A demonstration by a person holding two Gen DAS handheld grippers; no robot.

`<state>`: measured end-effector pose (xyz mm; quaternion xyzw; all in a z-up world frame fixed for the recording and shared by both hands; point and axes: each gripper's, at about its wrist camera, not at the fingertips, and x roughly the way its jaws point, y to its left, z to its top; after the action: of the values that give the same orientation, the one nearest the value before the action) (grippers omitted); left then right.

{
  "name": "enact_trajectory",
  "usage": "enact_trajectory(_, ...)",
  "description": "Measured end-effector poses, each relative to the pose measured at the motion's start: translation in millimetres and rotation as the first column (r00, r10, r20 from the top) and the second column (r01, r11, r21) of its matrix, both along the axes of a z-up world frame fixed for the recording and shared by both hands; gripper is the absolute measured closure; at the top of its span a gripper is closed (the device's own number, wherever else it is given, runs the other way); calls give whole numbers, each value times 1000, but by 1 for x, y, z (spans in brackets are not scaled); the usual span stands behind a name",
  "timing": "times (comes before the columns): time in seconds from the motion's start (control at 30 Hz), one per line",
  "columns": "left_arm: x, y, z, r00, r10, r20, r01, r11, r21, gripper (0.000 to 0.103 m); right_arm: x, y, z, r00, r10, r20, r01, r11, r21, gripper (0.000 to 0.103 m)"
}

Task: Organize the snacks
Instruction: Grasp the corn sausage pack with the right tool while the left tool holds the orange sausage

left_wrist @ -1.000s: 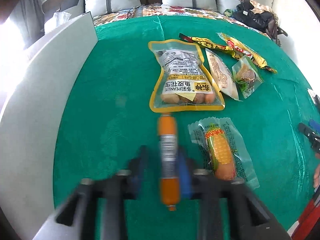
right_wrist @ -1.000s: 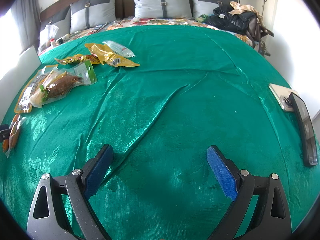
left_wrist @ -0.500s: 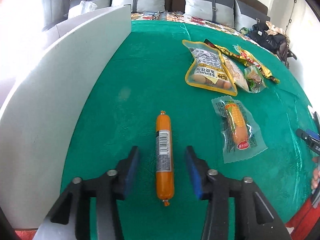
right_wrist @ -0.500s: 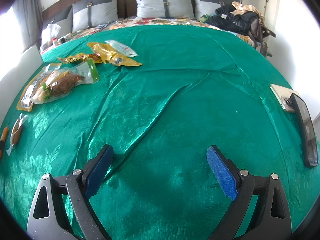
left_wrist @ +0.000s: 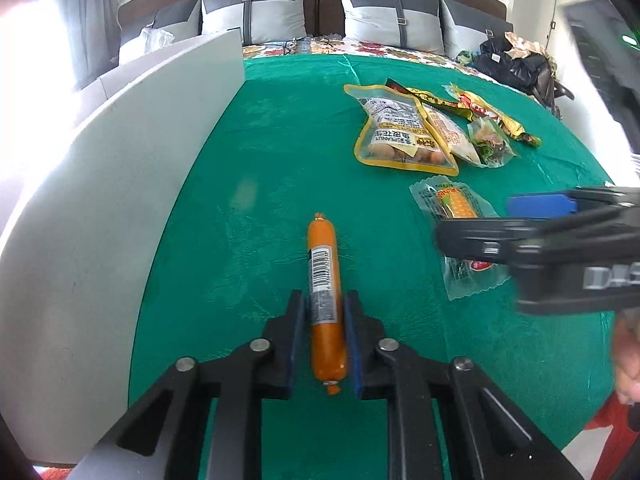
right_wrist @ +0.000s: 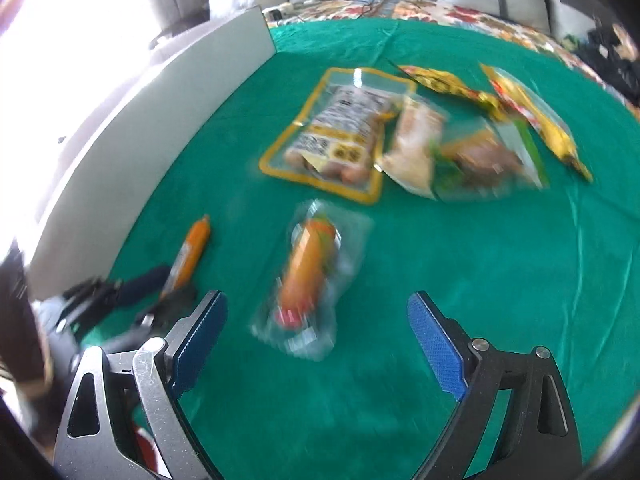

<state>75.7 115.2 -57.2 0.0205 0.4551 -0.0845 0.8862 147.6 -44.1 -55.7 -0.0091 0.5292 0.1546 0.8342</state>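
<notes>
Left gripper (left_wrist: 325, 336) re-closed on sausage (left_wrist: 325, 292) (released 0.5s ago); right gripper (right_wrist: 316, 344), open, now over corn pack (right_wrist: 310, 276) beside it.

A bedroom in a home is shown. A bed (left_wrist: 280, 128) is covered with a green cloth, and grey pillows (left_wrist: 256, 10) are lined up against a dark headboard (left_wrist: 320, 12). A flowered sheet (left_wrist: 360, 46) is seen under the pillows. Clothes (left_wrist: 516, 66) are piled in one corner. Snack packs (left_wrist: 404, 136) are spread on the cloth.
</notes>
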Motion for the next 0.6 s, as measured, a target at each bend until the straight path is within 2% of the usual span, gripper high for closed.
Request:
enact_trajectory(0.07, 2, 5, 0, 1000, 9, -11, -9, 999, -47, 87, 9, 18, -8, 1000, 14, -16, -15, 998, -57, 12)
enact_trajectory(0.1, 2, 6, 0, 1000, 14, -14, -15, 998, -62, 87, 10, 23, -12, 1000, 19, -24, -21, 997, -80, 22)
enact_trajectory(0.13, 4, 5, -1, 1000, 17, -15, -18, 998, -67, 87, 11, 26, -15, 999, 19, -28, -22, 993, -116, 47)
enact_trajectory(0.17, 4, 5, -1, 1000, 18, -16, -19, 997, -70, 87, 9, 28, -13, 1000, 27, 5, -26, 988, -152, 51)
enact_trajectory(0.2, 5, 5, -1, 1000, 20, -17, -21, 997, -76, 87, 5, 23, -12, 999, 34, 4, -33, 988, -148, 57)
enact_trajectory(0.3, 8, 6, -1, 999, 17, -29, -20, 992, -128, 88, -4, 2, -10, 1000, 15, 14, -13, 992, -128, 60)
enact_trajectory(0.33, 9, 5, -1, 999, 9, -33, -14, 989, -149, 88, -8, -7, -7, 999, 9, 34, -5, 993, -115, 68)
enact_trajectory(0.37, 9, 3, -2, 999, -2, -34, -4, 987, -162, 88, -11, -18, -3, 999, 2, 52, 3, 995, -98, 71)
enact_trajectory(0.53, 6, -25, -3, 995, -97, -22, 92, 980, -175, 88, -29, -95, 5, 988, -103, 116, 113, 990, -88, 80)
enact_trajectory(0.6, 5, -36, -4, 993, -121, -11, 118, 980, -160, 88, -38, -131, 7, 976, -166, 139, 173, 984, -43, 83)
